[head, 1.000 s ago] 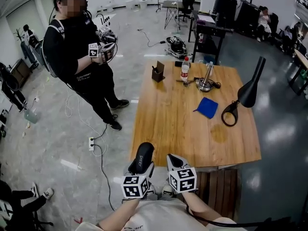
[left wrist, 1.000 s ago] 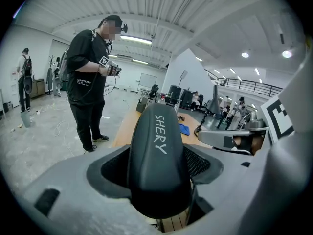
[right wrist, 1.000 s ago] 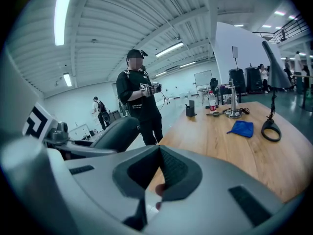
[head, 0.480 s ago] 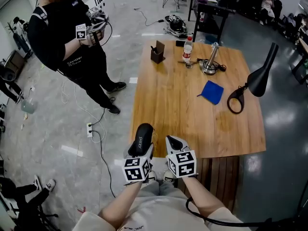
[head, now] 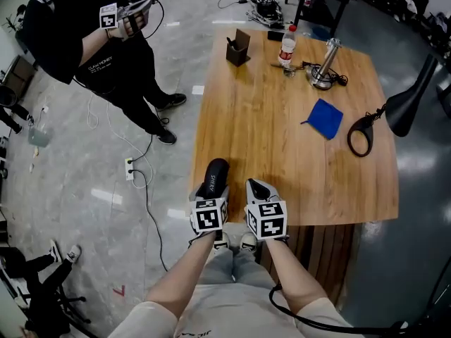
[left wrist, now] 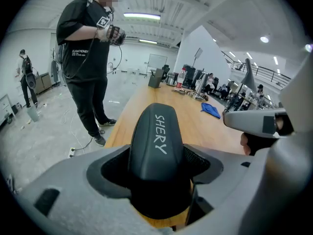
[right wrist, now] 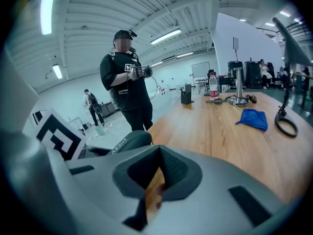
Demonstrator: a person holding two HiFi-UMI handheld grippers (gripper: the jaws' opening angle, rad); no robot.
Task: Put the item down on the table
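The left gripper (head: 210, 199) is clamped on the black oblong item (head: 215, 177). Its jaws stand wide around the rear of the item, and the printed front end sticks out ahead of them. The item is held at the near-left corner of the wooden surface (head: 282, 153), with its front end already over the wood. I cannot tell whether it touches the wood, though the left gripper view suggests it is slightly above it.

Its long axis runs away from the person, roughly parallel to the surface's left edge, and in line with the gripper's own jaws. The set-down spot therefore lies straight ahead and below rather than off to one side. That should call for a short move forward and down, then opening the jaws.

The right gripper (head: 258, 189) has its jaws together on nothing. It hangs just beside the left one, also at the surface's near edge. It is no nearer to any useful spot, so the left arm does the work. The blue cloth (head: 325, 117) lies well apart, toward the surface's far right.
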